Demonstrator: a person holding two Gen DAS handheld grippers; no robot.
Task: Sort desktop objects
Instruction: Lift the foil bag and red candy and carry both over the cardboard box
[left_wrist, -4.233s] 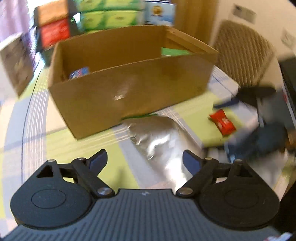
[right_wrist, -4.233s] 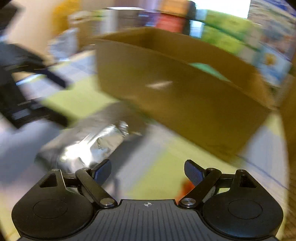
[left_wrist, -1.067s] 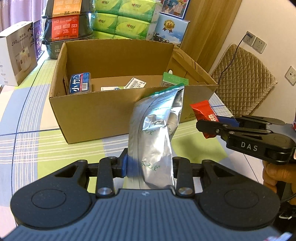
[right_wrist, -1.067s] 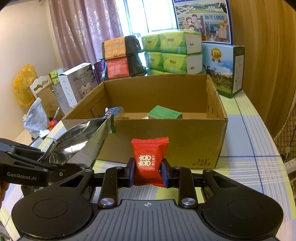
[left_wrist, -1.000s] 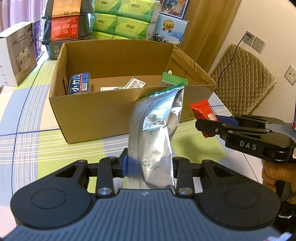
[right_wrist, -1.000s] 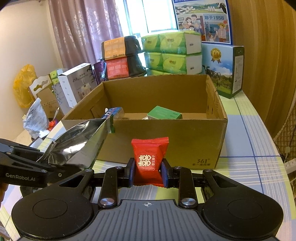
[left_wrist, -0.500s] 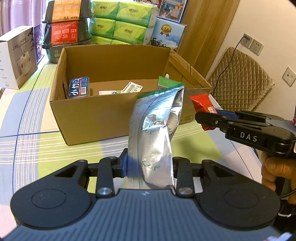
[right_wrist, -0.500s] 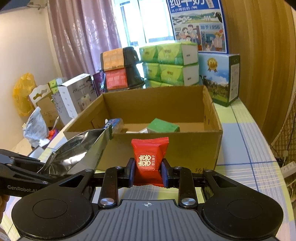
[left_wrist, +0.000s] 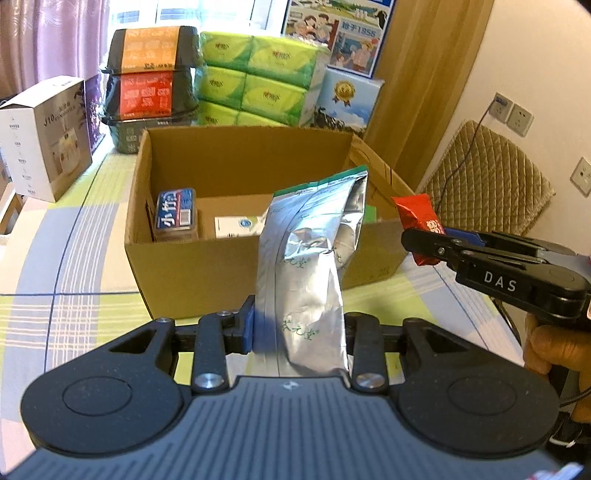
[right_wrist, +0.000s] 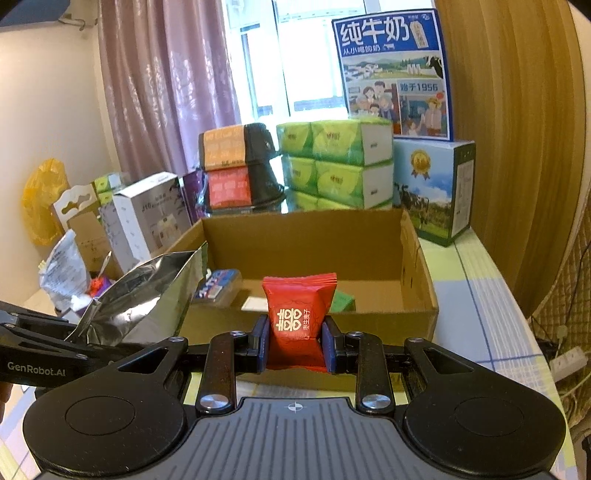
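Mauve curtains (right_wrist: 166, 92) flank a bright window (right_wrist: 310, 55); wood-panelled wall (right_wrist: 517, 129) right.

Left gripper (left_wrist: 299, 328) closed, fingers (left_wrist: 246, 326) pinching a silver pouch (left_wrist: 306, 266) upright. Right gripper (right_wrist: 295, 343) closed, fingers (right_wrist: 261, 343) clamped on both sides of a red packet (right_wrist: 297, 314), held level. Both raised side by side, pointing forward. Person's hand (left_wrist: 554, 350) wraps right gripper's handle.

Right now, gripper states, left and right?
Left gripper: closed on the silver foil pouch.
Right gripper: closed on the red candy packet.
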